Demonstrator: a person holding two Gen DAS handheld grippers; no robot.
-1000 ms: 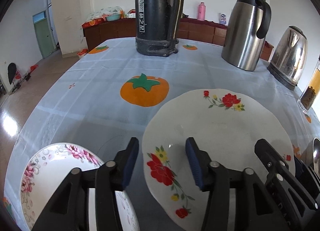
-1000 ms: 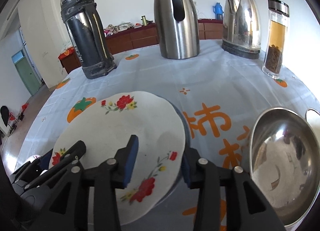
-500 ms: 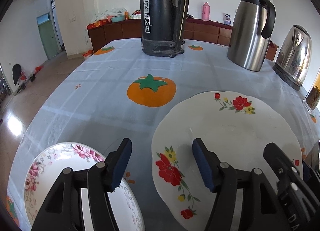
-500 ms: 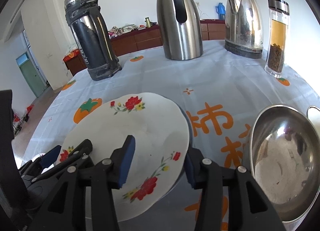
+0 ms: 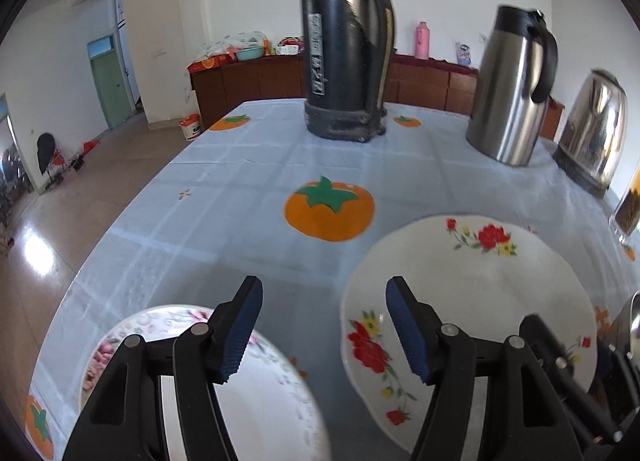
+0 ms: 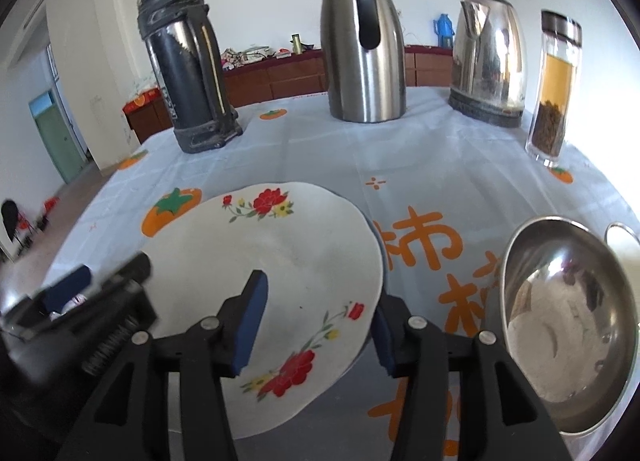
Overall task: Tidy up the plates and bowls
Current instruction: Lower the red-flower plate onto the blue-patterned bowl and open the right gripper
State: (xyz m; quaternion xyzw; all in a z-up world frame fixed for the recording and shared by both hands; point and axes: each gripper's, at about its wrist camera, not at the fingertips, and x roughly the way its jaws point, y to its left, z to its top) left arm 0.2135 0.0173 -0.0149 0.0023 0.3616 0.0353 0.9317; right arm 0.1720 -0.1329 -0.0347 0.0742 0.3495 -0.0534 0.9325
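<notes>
Left wrist view
Left gripper [image 5: 324, 331]: jaws stood wide, nothing between them; ribbed blue pads on black plastic fingers.
Red-flower plate [image 5: 472, 289]: glossy white, round with a wavy rim, lay flat on the cloth just right of the gripper; the right pad overlapped its near-left edge in the view, contact could not be told.
Pink-flower plate [image 5: 256, 389]: white, round, pale pink print around the rim, lay flat at lower left, partly under the left finger.
Tablecloth [image 5: 240, 197]: light blue, smooth, orange persimmon prints.
Black flask [image 5: 346, 41]: tall, scuffed, upright at the far edge.
Steel jug [image 5: 508, 89]: brushed metal, black handle, upright, right of the flask.
Kettle [image 5: 592, 137]: shiny steel dome, far right.

Right wrist view
Right gripper [image 6: 318, 323]: jaws parted wide and straddled the near-right rim of the red-flower plate [image 6: 272, 261], left pad above the plate face, right pad just outside the rim; no clamp shown.
Steel bowl [image 6: 568, 321]: polished, round, deep, mouth up, just right of the gripper.
Tea jar [image 6: 554, 85]: clear glass, amber liquid, dark leaves at the bottom, upright at far right.
Left gripper [image 6: 76, 297]: blurred, at the plate's left edge.
</notes>
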